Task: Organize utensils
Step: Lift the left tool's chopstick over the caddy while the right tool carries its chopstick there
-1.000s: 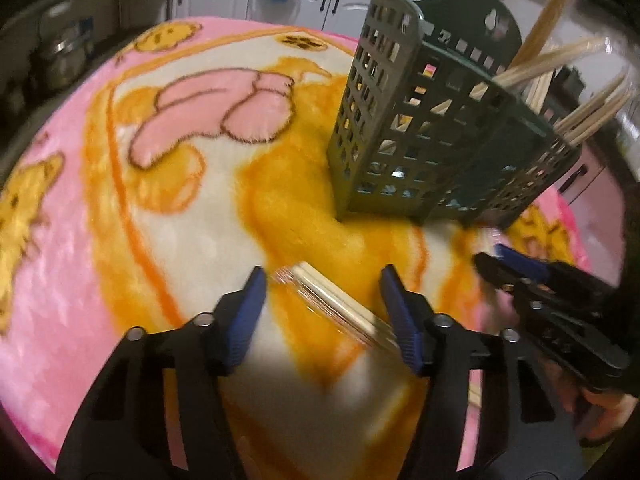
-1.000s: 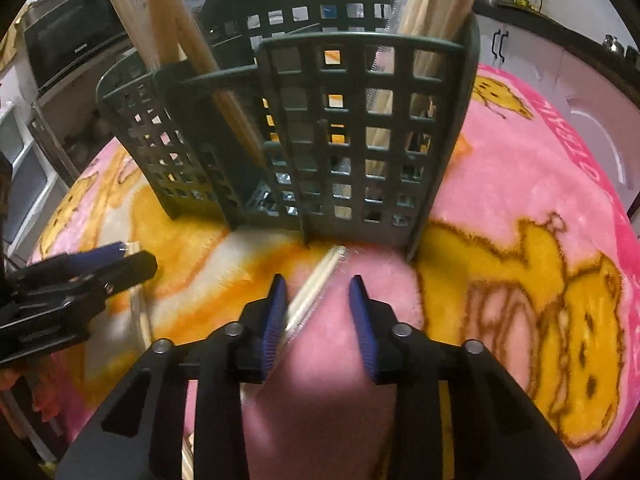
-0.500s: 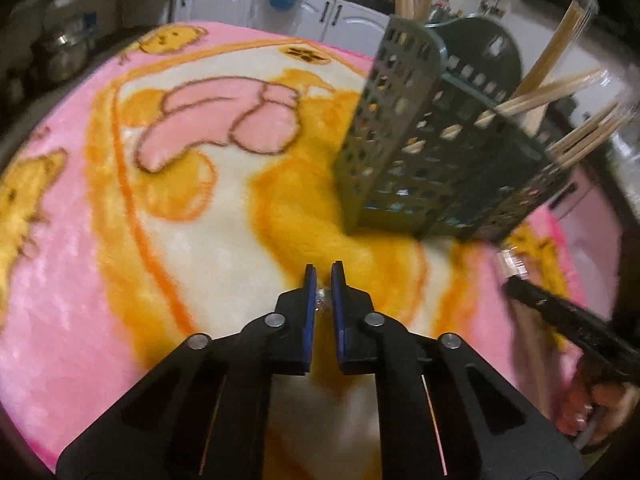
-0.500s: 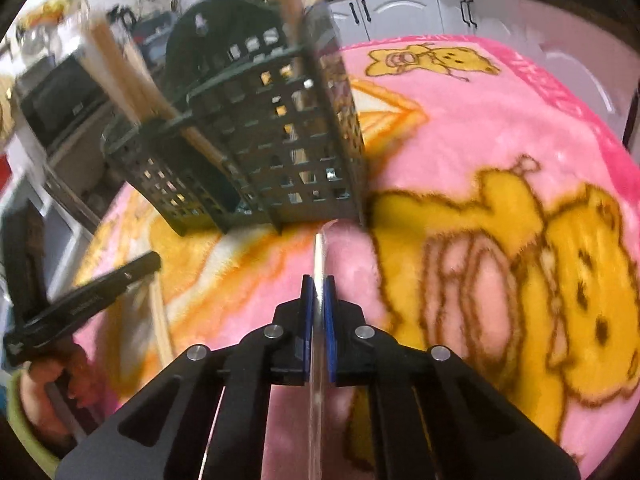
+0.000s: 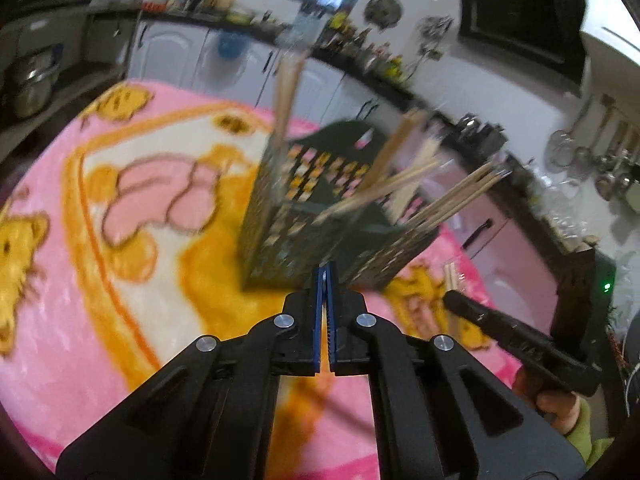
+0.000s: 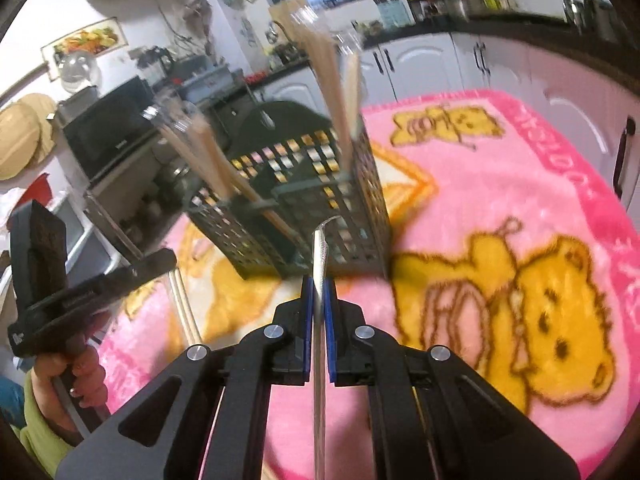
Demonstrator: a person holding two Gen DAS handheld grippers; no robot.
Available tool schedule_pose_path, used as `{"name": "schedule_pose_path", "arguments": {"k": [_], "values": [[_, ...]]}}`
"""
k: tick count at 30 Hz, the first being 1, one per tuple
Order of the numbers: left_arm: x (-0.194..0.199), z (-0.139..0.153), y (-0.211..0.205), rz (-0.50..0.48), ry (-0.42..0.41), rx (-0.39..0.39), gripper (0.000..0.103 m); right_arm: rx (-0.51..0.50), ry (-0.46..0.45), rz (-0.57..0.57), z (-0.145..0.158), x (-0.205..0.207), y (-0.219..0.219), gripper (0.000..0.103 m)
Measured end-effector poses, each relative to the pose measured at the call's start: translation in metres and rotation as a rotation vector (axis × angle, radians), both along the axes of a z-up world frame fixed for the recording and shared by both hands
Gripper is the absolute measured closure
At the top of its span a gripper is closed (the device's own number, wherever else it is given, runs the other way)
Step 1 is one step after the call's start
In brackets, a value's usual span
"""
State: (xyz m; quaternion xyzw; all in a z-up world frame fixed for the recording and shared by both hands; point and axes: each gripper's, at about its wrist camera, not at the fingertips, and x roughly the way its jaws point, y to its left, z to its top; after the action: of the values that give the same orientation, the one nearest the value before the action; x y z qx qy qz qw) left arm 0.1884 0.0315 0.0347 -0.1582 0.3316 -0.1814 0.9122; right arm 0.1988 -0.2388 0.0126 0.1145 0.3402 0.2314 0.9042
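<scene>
While both grippers hang above the pink cartoon-bear blanket that covers the worktop, each is clenched around a slim packet of chopsticks. The right gripper has its blue fingers pressed onto a clear-wrapped chopstick packet that runs straight out between them, its far tip bent over and lying against the near wall of the dark green utensil basket. The other end of that packet passes back under the gripper toward the bottom of the right wrist view.

The left gripper is shut tight too, its blue fingers almost meeting. From its own camera I cannot make out what sits between them, but the right wrist view shows a second wrapped pair of chopsticks hanging down from its tip over the blanket, to the left of the basket. A hand in a green sleeve grips the left tool's handle.

The basket stands upright on the blanket in front of both grippers, lattice walls split into compartments. Several wooden chopsticks already stand in it, some upright at the back and others leaning out toward the right in the left wrist view. Much of the basket is blurred.

White cabinet doors and a dark counter crowded with bottles run behind the worktop.
</scene>
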Motion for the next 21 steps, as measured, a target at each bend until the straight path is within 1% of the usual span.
{"name": "schedule_pose_path", "arguments": {"k": [5, 10, 16, 21], "values": [[-0.014, 0.038, -0.010, -0.044, -0.090, -0.009, 0.103, -0.002, -0.091, 0.013, 0.028, -0.016, 0.003, 0.097], [-0.019, 0.063, -0.017, -0.076, -0.147, -0.019, 0.103, -0.011, -0.169, 0.012, 0.049, -0.032, 0.006, 0.097], [-0.031, 0.090, -0.024, -0.117, -0.204, -0.038, 0.103, -0.004, -0.229, -0.007, 0.062, -0.047, 0.005, 0.097], [-0.035, 0.109, -0.032, -0.140, -0.249, -0.021, 0.103, 0.022, -0.248, -0.032, 0.068, -0.050, -0.002, 0.097]]}}
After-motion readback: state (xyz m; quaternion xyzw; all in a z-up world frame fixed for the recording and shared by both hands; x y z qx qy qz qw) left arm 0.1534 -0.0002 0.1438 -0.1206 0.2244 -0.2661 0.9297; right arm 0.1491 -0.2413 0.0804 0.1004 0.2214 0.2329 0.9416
